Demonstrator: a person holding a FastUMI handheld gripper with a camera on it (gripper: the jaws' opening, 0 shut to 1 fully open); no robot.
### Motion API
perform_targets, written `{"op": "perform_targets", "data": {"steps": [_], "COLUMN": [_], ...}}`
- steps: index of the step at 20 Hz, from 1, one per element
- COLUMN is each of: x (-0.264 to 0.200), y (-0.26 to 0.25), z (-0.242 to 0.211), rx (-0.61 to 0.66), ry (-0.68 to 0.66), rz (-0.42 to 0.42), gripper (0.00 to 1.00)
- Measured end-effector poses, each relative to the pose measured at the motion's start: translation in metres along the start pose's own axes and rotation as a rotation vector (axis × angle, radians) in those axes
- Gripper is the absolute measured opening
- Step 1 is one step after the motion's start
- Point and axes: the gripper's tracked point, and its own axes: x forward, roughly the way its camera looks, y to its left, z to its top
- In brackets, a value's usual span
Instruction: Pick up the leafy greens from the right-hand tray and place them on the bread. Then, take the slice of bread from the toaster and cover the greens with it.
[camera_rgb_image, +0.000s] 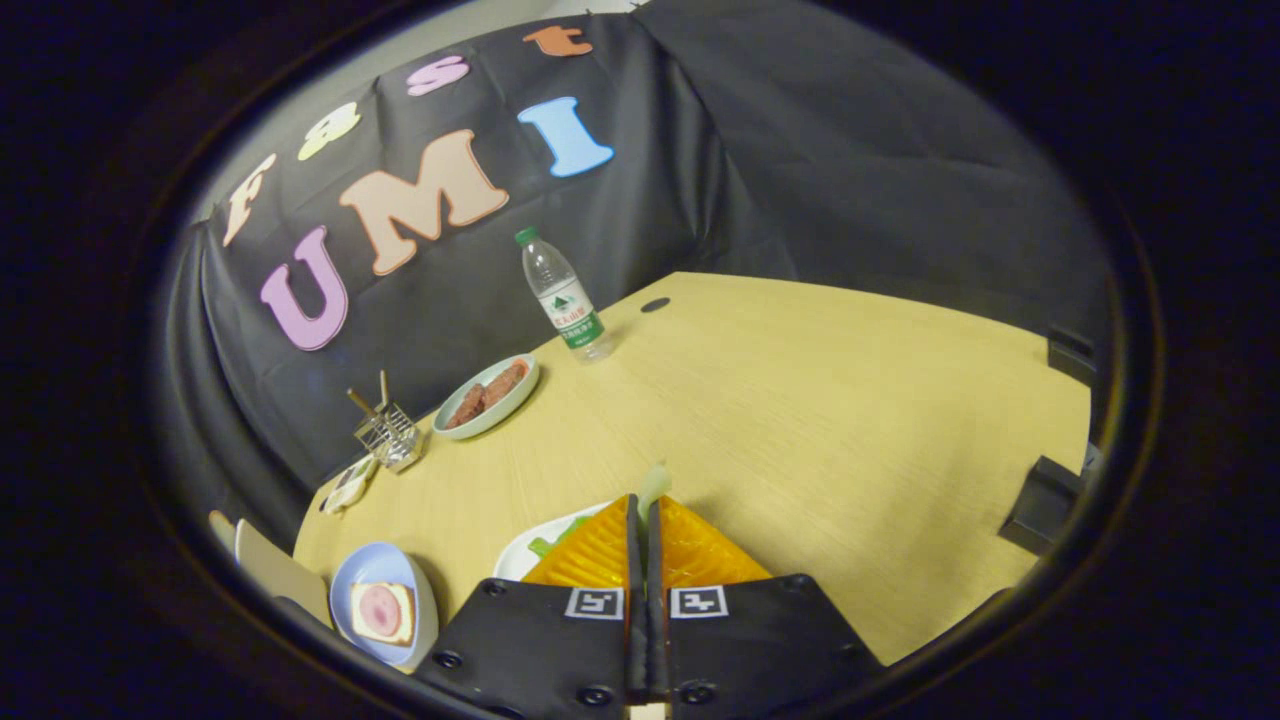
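Gripper view shows the hand-held gripper (643, 515) with fingers pinched together on a pale stalk of the leafy greens (653, 483), above their tray (527, 552). Bread (382, 611) waits unloaded down-left; toaster step remains, I judge.

- My gripper (646, 520) covers most of the white tray (522, 558); just one rim shows, lower centre.
- The leafy greens (655, 482) peek past my closed fingers as a pale stem; the rest is hidden.
- Wire rack (388, 432), left: too small to tell what it holds.
- Dark blocks (1045, 500), right, are cut off.
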Motion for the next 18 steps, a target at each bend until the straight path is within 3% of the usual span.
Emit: {"op": "perform_targets", "data": {"steps": [12, 18], "x": [-0.054, -0.085], "y": [0.126, 0.207], "z": [0.03, 0.025], "rx": [-0.088, -0.038], "ry": [-0.119, -0.138], "rz": [0.178, 0.289], "gripper": [0.03, 0.03]}}
